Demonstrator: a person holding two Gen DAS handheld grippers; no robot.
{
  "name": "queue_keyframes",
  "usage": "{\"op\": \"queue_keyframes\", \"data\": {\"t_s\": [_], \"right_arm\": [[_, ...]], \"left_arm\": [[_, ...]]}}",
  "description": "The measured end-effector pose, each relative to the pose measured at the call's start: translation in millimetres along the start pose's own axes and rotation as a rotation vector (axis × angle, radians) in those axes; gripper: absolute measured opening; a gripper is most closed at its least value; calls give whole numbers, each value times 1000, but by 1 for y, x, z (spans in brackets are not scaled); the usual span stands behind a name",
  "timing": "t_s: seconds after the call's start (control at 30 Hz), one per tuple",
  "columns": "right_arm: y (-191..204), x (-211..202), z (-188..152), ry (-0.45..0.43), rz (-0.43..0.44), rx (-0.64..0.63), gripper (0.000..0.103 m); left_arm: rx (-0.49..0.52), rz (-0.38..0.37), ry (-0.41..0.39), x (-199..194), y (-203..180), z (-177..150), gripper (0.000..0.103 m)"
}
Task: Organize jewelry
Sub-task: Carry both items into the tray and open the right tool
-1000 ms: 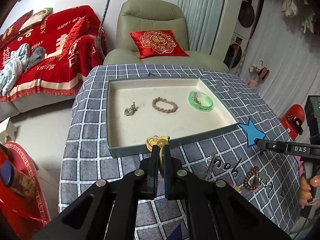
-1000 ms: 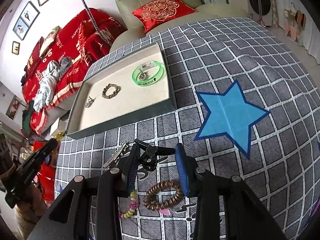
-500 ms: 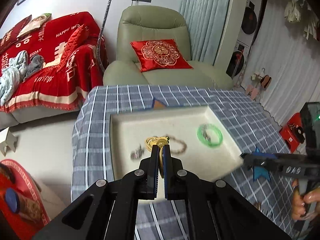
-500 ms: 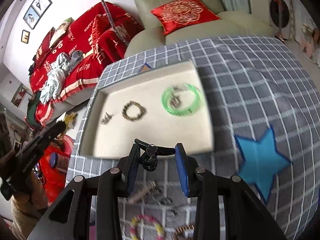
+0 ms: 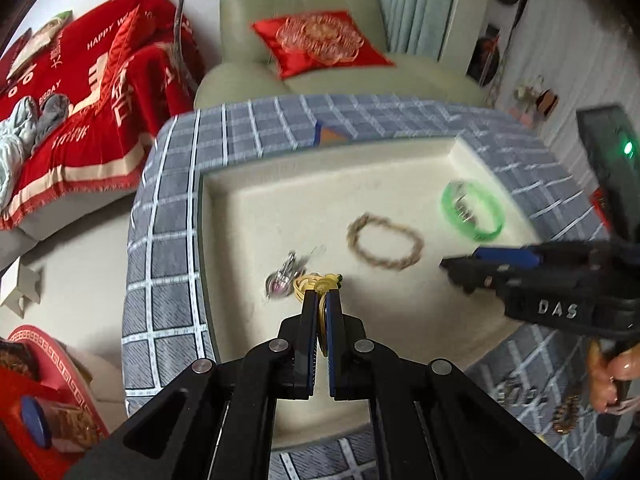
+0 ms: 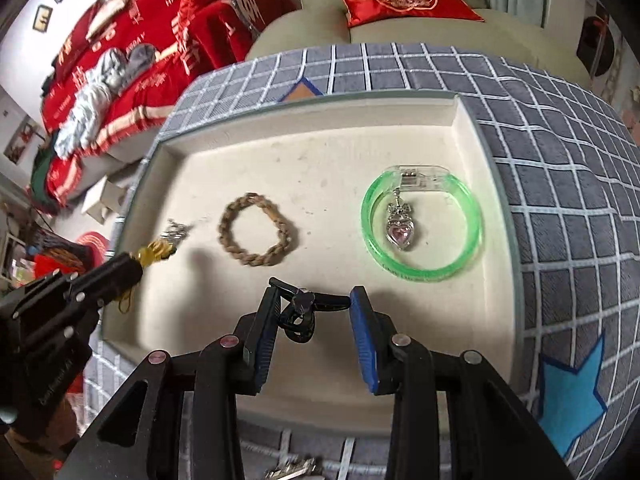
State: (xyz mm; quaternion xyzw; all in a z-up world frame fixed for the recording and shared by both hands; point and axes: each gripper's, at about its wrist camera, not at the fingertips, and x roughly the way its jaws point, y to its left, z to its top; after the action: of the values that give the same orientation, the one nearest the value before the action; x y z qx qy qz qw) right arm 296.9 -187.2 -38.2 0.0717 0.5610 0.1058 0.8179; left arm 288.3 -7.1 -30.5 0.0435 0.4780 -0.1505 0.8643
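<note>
Plainly, the right gripper reads "DAS".

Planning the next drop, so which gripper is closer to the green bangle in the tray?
Right. The right gripper hovers just in front of the green bangle, holding a black clip. The left gripper, holding a gold piece, is across the tray by the silver charm.

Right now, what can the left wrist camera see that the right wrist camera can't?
Only the left wrist view shows the hand holding the right gripper. Only the right wrist view shows the pink heart pendant clearly, plus the blue star. Both show the tray, braided bracelet, green bangle and the gold piece in the left gripper.
</note>
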Motion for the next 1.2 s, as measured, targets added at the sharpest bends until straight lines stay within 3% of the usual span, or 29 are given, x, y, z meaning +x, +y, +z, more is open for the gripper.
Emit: {"op": "queue_keyframes", "data": {"t_s": [0.17,0.4,0.6,0.63,0.77,0.87,1.03,1.2], "right_arm": [[8,9,16,-38,-64,-55,39],[5,17,37,-83,-73,-31,39],[10,19,39,-97,-53,-37,40],[10,18,39,-96,-47,-33,41],[8,12,40,-109,8,-5,64],[6,-1,39,-133,42,24,71],[-5,-31,30,-178,121,91,73],[-20,-56,8,-202,140,141,75]], "left_arm": [[32,78,7,20,-7,1,20],[6,181,-36,40,-9,11,20],[8,205,-57,40,-10,10,20],[7,206,-57,40,-9,10,20],[-9,202,-56,38,-8,9,20],[-12,198,-61,36,-9,8,20],[-22,195,-76,29,-11,8,20],[-30,187,-103,19,-13,10,20]]}}
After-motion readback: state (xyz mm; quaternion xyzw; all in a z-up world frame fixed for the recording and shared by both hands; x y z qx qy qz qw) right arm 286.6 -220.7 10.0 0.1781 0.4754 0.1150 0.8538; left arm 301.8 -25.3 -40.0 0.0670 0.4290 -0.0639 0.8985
